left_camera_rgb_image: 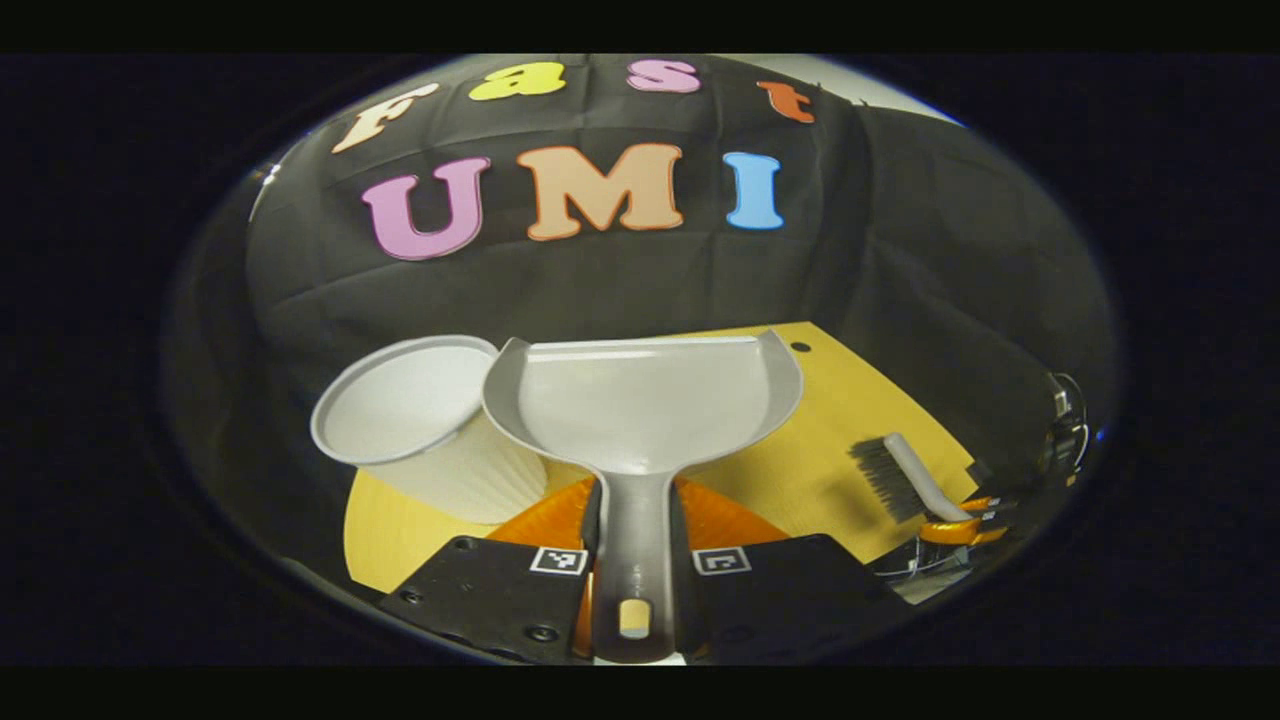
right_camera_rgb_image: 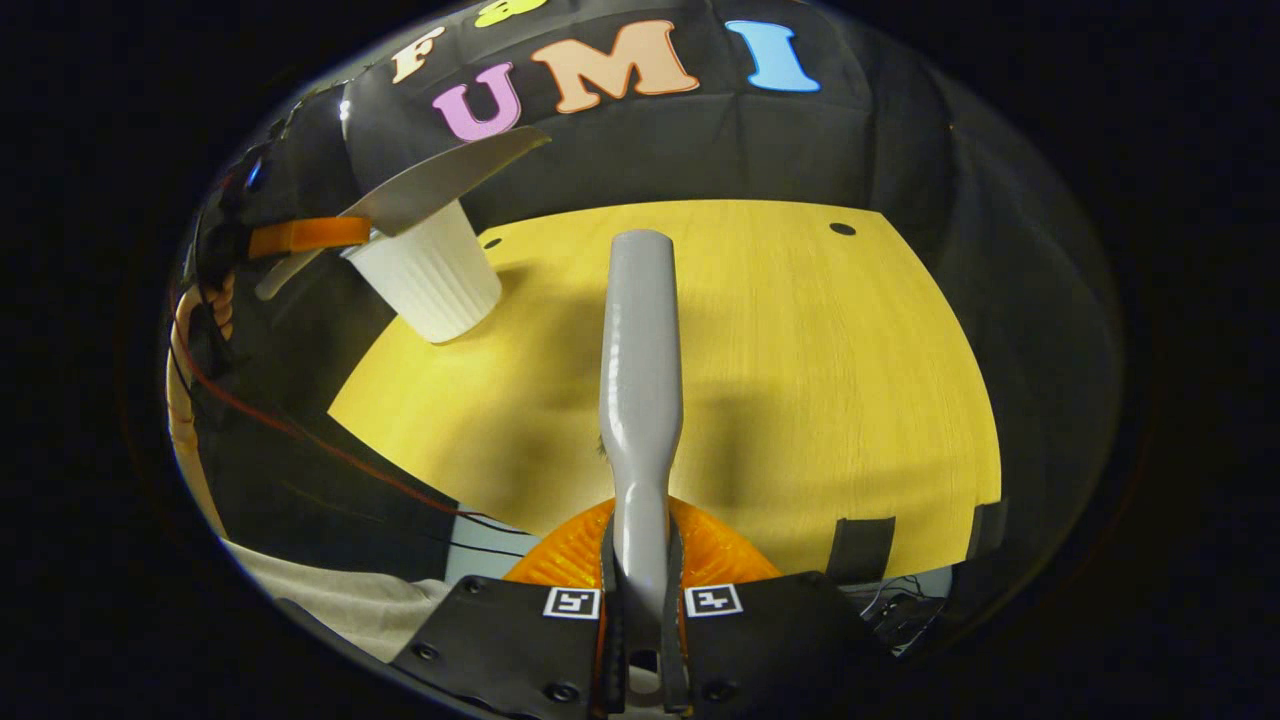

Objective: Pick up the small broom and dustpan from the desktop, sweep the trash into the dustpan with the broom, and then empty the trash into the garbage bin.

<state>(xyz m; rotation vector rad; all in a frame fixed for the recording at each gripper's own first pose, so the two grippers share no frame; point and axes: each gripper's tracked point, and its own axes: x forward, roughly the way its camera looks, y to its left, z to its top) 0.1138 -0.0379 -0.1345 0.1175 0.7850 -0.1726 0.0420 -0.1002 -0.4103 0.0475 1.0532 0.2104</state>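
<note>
The left gripper (left_camera_rgb_image: pixel 635 560) pinches the smooth grey plastic handle of the dustpan (left_camera_rgb_image: pixel 640 400), both fingers pressed against its narrow neck. The pan spreads ahead of the fingers into a broad, shallow scoop with raised curved sides and a straight front lip, held off the desktop (left_camera_rgb_image: pixel 800 450). Just left of the pan, and partly behind its rim, stands the garbage bin (left_camera_rgb_image: pixel 430 430), a white tapered cup with fine vertical ribs down its wall and a flat flared rim; its mouth tips toward the camera.

The right gripper (right_camera_rgb_image: pixel 640 580) is clamped on the thin end of the small broom (right_camera_rgb_image: pixel 640 340), whose matte grey handle widens into a rounded bar running straight forward from the fingers. In the left gripper view the broom (left_camera_rgb_image: pixel 900 475) appears far right of the pan, with a dark tuft of stiff bristles under its pale back, held above the desktop.

In the right gripper view, the ribbed bin (right_camera_rgb_image: pixel 430 270) sits ahead and to the left, with the dustpan's thin edge (right_camera_rgb_image: pixel 440 185) tilted over its mouth. The desktop (right_camera_rgb_image: pixel 800 380) is a yellow wood-grain surface with small dark holes near its far edge.
</note>
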